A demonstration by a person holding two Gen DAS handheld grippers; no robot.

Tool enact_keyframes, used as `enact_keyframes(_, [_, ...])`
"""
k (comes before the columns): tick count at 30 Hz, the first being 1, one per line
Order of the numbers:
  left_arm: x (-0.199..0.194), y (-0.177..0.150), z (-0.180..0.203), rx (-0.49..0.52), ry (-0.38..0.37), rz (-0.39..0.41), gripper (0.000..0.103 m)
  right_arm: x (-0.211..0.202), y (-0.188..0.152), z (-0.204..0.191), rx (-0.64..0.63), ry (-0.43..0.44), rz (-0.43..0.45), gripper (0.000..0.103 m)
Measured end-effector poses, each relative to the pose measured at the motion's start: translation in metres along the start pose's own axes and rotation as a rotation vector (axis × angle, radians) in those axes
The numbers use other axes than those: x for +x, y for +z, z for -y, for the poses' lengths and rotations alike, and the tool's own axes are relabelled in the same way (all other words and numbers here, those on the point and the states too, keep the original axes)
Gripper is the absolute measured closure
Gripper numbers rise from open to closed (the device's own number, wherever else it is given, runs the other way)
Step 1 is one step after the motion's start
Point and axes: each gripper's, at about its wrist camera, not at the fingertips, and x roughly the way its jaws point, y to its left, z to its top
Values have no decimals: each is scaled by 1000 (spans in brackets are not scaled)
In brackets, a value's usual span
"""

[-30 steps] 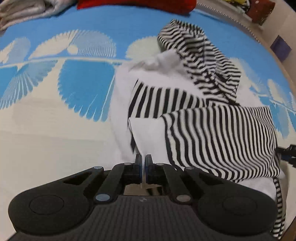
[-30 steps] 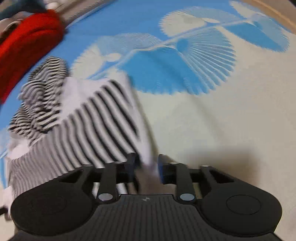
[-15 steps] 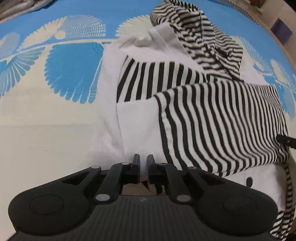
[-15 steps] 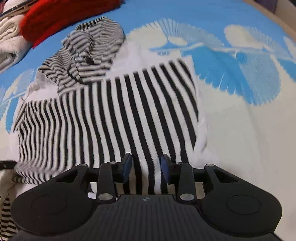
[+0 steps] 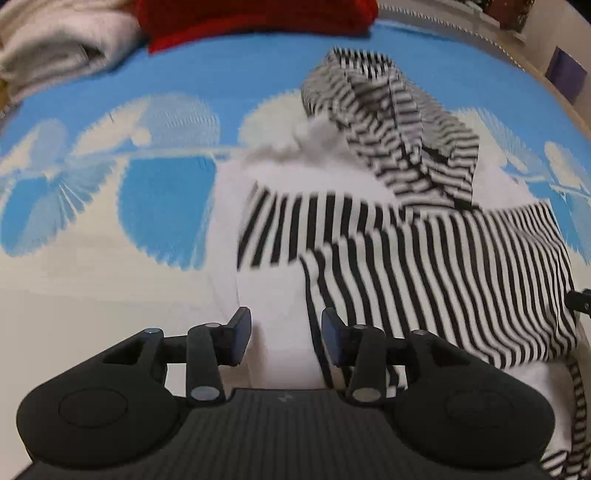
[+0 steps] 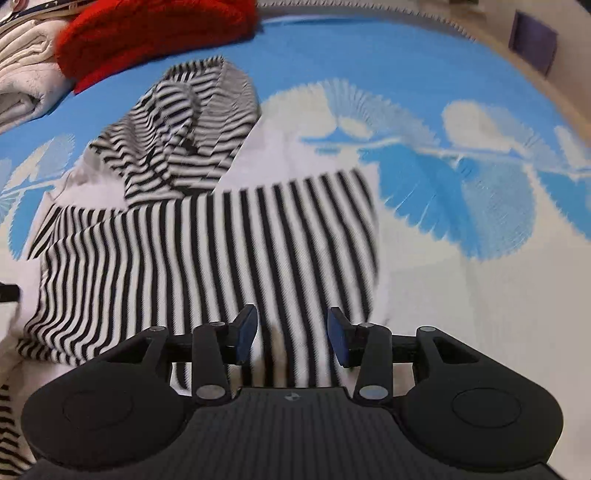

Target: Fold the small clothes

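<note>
The left tongs (image 5: 286, 341) hang above the near edge of the striped hooded garment (image 5: 424, 266), pointing steeply down. Their jaws stand about half apart and are opening; nothing is pinched between the blue pads (image 5: 242, 336), which frame a plain white panel of the cloth lying below them. Whether the tips brush that cloth cannot be told.

The right tongs (image 6: 291, 334) hover over the other near part of the same garment (image 6: 207, 258), above its broad black-and-white striped fold. Their jaws are also about half apart and opening, with only the striped cloth seen below the gap and no fabric gripped by the pads (image 6: 338, 338).

The garment lies on a bedspread (image 6: 461, 206) printed with blue and cream fan shapes, spread partly folded: a striped panel is laid across the white body, and the striped hood (image 6: 184, 129) sits crumpled at its far end. In the left wrist view the striped panel runs toward the right edge of the bedspread (image 5: 92, 266), and a striped strip trails down at the near right corner.

At the far edge of the bedspread sit a red knitted item (image 6: 147, 33) and, beside it toward the far left corner, a folded cream-coloured cloth (image 5: 55, 48). Both are well apart from the garment.
</note>
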Motion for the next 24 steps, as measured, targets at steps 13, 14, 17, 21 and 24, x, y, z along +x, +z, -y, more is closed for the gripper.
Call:
enact_keyframes(13, [-43, 22, 37, -21, 103, 220, 57, -27, 14, 11, 73, -3, 44, 59])
enact_keyframes(14, [-45, 24, 39, -14, 112, 235, 69, -28, 14, 14, 76, -7, 46, 59])
enact_keyframes(17, [-52, 33, 45, 12, 117, 304, 84, -28, 17, 25, 90, -14, 44, 59])
enact_keyframes(21, [-42, 66, 51, 47, 125, 352, 85, -30, 22, 37, 112, -44, 59, 59])
enact_keyframes(24, [-18, 104, 64, 109, 154, 387, 85, -31, 23, 42, 106, -48, 71, 60])
